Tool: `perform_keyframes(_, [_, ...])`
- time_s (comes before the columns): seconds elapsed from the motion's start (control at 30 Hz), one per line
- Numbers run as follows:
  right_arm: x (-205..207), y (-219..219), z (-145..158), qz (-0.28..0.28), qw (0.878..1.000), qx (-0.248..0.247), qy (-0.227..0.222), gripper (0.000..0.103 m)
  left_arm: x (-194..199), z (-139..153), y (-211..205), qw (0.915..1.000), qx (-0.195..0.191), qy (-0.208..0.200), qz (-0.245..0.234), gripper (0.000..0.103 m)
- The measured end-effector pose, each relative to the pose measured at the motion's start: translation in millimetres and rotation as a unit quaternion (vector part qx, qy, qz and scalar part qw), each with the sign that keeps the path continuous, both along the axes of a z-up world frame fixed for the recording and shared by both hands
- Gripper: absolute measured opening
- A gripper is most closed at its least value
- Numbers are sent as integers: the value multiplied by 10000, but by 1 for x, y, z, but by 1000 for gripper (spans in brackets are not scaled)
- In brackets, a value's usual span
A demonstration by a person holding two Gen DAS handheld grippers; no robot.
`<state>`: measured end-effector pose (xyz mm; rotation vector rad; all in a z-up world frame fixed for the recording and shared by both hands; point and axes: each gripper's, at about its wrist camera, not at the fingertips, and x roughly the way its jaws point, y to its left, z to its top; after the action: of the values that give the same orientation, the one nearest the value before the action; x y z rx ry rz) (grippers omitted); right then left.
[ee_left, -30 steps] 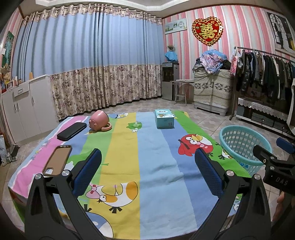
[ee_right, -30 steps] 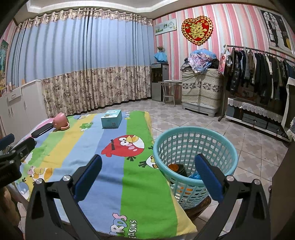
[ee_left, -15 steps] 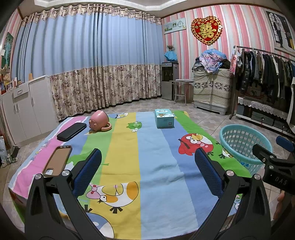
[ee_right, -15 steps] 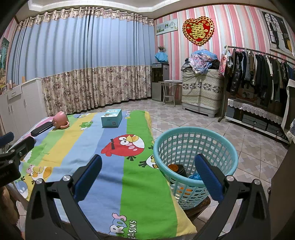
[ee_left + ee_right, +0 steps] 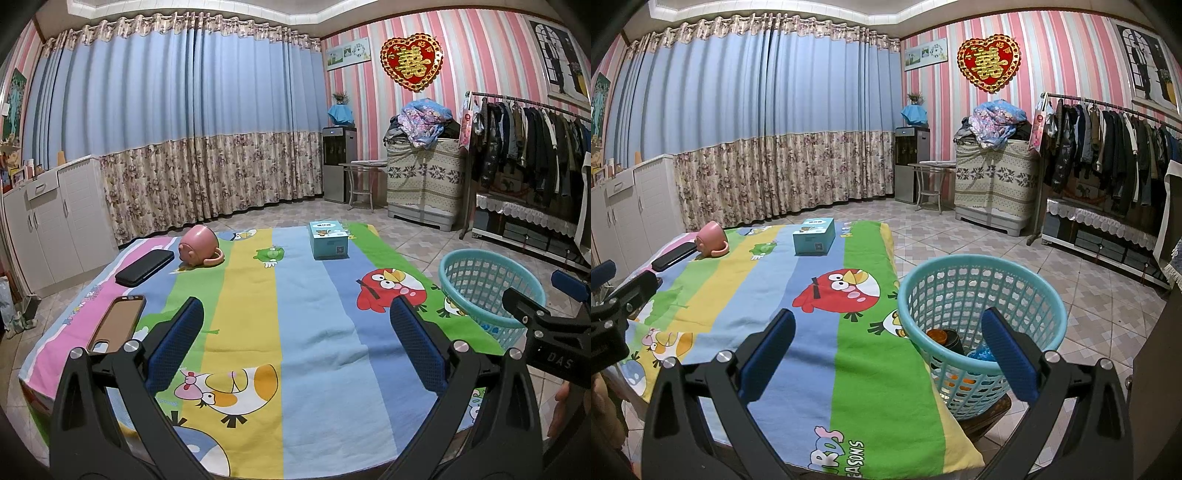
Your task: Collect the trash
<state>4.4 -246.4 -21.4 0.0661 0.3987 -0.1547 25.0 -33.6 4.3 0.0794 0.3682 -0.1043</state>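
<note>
Since a second ago we see almost nothing changed: both grippers hang over the near edge of the cloth-covered table (image 5: 314,332) with their jaws spread wide and empty, as before.

From left to right in the left wrist view, we find a phone case (image 5: 117,324), a black wallet (image 5: 144,267), a tipped pink cup (image 5: 199,246) and a blue box (image 5: 328,240), then the basket (image 5: 491,291) off the table's right edge.

Our left gripper (image 5: 295,343) cannot see into that basket. Only the right gripper (image 5: 886,347) looks in (an orange-lidded dark jar (image 5: 943,339) and something blue (image 5: 979,352) lie at the bottom).
</note>
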Motion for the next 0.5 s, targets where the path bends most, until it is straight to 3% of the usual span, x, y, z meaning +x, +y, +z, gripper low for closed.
perform_keyframes(0.5, [0,-1,0,-4,10000,-13,-1,98,0,4,4,10000,24,-77,-17,98])
